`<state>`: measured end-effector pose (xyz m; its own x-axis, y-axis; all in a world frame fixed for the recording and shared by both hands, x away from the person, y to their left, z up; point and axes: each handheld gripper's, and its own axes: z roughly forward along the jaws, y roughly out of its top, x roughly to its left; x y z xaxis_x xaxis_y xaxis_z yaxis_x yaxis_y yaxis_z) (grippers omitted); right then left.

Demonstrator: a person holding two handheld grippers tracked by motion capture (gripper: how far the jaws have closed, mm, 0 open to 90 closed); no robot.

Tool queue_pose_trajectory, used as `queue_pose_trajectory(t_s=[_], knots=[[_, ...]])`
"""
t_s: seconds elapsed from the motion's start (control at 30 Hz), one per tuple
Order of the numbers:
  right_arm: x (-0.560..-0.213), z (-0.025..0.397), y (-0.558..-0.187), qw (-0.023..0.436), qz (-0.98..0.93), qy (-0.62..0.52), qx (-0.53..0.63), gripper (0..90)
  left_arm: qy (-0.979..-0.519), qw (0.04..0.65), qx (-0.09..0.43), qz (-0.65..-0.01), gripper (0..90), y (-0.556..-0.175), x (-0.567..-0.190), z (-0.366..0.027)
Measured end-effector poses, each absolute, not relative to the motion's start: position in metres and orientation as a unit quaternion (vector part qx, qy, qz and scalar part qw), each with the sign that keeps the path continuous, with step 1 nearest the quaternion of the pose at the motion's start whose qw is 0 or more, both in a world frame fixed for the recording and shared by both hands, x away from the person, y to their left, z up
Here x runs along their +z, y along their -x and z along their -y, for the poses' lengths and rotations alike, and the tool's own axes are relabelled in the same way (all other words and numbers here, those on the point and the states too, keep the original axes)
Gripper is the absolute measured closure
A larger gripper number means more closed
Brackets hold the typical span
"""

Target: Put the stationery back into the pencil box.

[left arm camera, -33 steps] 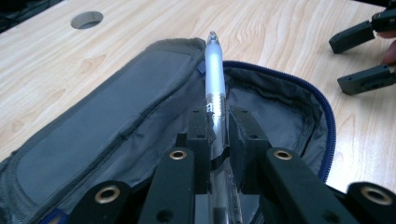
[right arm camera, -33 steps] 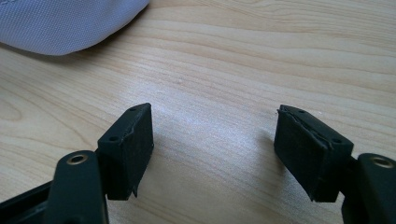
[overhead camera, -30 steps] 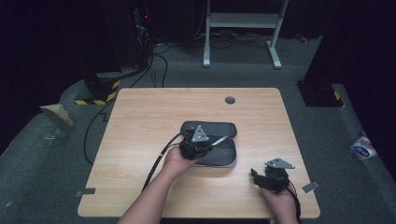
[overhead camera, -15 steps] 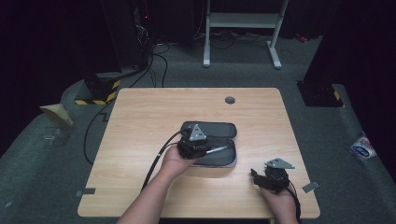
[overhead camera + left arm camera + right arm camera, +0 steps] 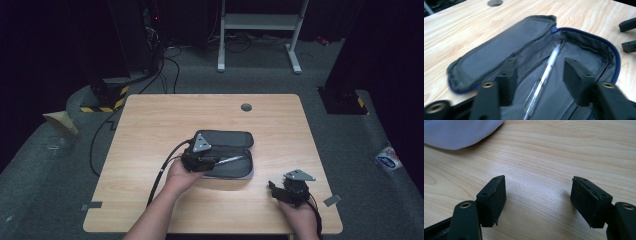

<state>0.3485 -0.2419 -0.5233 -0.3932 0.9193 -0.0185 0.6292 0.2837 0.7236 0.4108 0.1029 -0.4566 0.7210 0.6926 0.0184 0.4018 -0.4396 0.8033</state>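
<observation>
A dark pencil case point(image 5: 228, 138) lies unzipped mid-table; in the left gripper view its grey lining point(image 5: 586, 52) and blue zip edge show, flap folded back. A clear pen point(image 5: 547, 71) lies lengthwise inside it, also visible as a pale pen point(image 5: 232, 159) from above. My left gripper point(image 5: 201, 156) hovers over the case's near-left end, open, its jaws point(image 5: 542, 77) standing either side of the pen without touching it. My right gripper point(image 5: 283, 193) rests open near the table's front right, nothing between its jaws point(image 5: 539, 197), bare wood under them.
The wooden table point(image 5: 150, 125) has a cable hole point(image 5: 246, 107) at the back. A corner of the grey case point(image 5: 461, 132) shows in the right gripper view. The left gripper's cable point(image 5: 160, 175) trails toward the front edge. Black stands and cables surround the table.
The pen, angled up to the right beside the left gripper a second ago, has dropped lower and now lies in the case. The right gripper has not moved.
</observation>
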Motion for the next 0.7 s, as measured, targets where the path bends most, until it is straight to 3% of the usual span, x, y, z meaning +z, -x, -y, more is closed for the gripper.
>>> queue_pose_trajectory(t_s=[0.3,0.5,0.7], knots=[[-0.523,0.242,-0.348,0.224,-0.769,-0.503,0.324,28.2,-0.812,0.416,0.173,-0.371,21.0,-0.401,-0.464,-0.141],[-0.523,0.242,-0.348,0.224,-0.769,-0.503,0.324,28.2,-0.803,0.407,0.170,-0.401,14.8,-0.387,-0.472,-0.172],[-0.523,0.242,-0.348,0.224,-0.769,-0.503,0.324,28.2,-0.797,0.385,0.173,-0.432,14.3,-0.366,-0.492,-0.204]])
